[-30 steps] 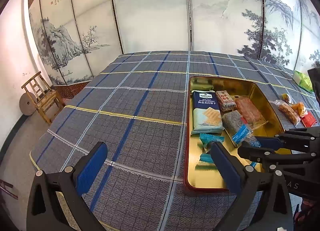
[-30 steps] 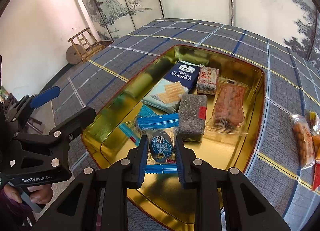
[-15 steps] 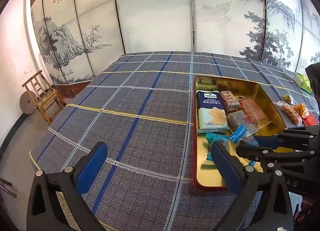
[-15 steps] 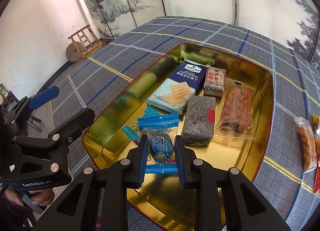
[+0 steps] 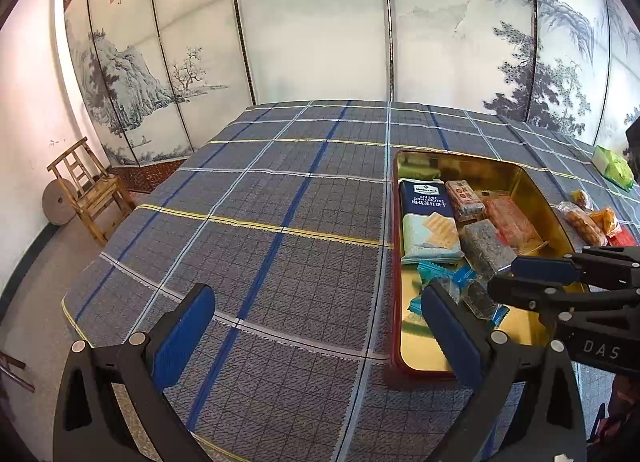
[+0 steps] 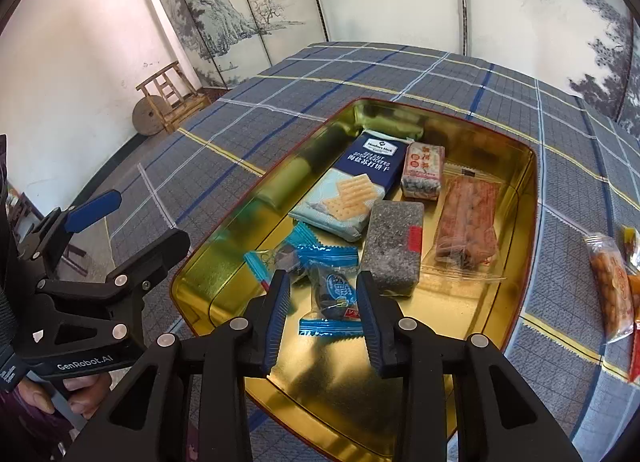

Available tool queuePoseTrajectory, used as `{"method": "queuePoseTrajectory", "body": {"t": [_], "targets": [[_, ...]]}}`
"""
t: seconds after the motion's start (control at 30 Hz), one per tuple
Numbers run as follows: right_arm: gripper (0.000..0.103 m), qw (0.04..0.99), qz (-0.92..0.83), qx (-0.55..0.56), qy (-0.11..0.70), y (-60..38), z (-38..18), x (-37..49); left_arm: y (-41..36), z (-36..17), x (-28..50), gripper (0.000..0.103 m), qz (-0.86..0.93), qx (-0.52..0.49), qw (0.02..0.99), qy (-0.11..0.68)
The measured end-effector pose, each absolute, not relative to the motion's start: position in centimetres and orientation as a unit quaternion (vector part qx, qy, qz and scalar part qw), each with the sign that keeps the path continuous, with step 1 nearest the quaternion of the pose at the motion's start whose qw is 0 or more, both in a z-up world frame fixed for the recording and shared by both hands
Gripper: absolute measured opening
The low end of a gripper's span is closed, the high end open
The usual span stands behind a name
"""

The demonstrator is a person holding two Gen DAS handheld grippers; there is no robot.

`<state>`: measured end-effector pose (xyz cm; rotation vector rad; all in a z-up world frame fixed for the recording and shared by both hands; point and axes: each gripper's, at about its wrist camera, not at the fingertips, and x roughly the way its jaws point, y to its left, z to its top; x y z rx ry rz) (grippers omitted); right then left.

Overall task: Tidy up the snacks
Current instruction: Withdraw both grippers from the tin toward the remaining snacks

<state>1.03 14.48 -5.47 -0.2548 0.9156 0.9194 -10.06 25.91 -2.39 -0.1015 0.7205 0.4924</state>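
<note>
**Releasing a wrapped candy into the gold tin**

Step in hand, as judged: deposit of one snack in the tin, with the release under way.

Position. The right gripper (image 6: 323, 316) hangs over the near end of the gold tin (image 6: 530, 198), pointing steeply down. Its jaws have just been opening; the blue-wrapped candy (image 6: 334, 296) lies between them on the tin floor, and a gap shows on each side, so the pads no longer press on it. A second blue-wrapped candy (image 6: 280, 258) lies just to its left and partly under it. Farther in the tin: the soda cracker pack (image 6: 352, 190) at the left, the grey seeded bar (image 6: 394, 246) in the middle, the red-and-white packet (image 6: 423, 170) beyond it, and the clear-wrapped reddish bar (image 6: 468, 222) at the right.

The left gripper (image 5: 316, 330) is spread wide and empty, over the plaid-covered surface (image 5: 256, 246) left of the tin.

Procedure, advised:
1. Let the jaws part until both pads stand clear of the crimped wrapper ends; the foil may cling to a pad.
2. Lift straight up before moving sideways, so the fingertips do not drag the candy or strike the grey seeded bar just right of it.
3. Proceed to the loose snack bags (image 6: 610, 286) on the surface right of the tin; these are not yet stowed.
</note>
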Motion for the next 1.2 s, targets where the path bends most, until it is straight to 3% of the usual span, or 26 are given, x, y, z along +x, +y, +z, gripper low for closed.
{"method": "queuePoseTrajectory", "body": {"t": [0.17, 0.33, 0.7, 1.0, 1.2], "targets": [[0.040, 0.821, 0.405, -0.089, 0.392, 10.8, -3.4, 1.7, 25.4, -1.7, -10.4, 0.102, 0.237, -0.041, 0.909, 0.341], [0.053, 0.857, 0.340, -0.043, 0.385, 2.9, -3.2, 3.7, 24.5, -1.1, -10.2, 0.102, 0.227, -0.034, 0.913, 0.338], [0.058, 0.899, 0.145, 0.014, 0.413, -16.9, -6.3, 7.9, 18.4, 0.9, -7.1, 0.102, 0.140, 0.012, 0.923, 0.359], [0.066, 0.905, 0.108, 0.022, 0.411, -22.9, -7.2, 9.4, 11.4, 3.6, 0.4, 0.102, 0.016, -0.031, 0.908, 0.417], [0.069, 0.903, 0.131, 0.045, 0.407, -23.7, -8.0, 9.5, 8.4, 1.9, 8.1, 0.100, -0.018, -0.096, 0.867, 0.488]]}}
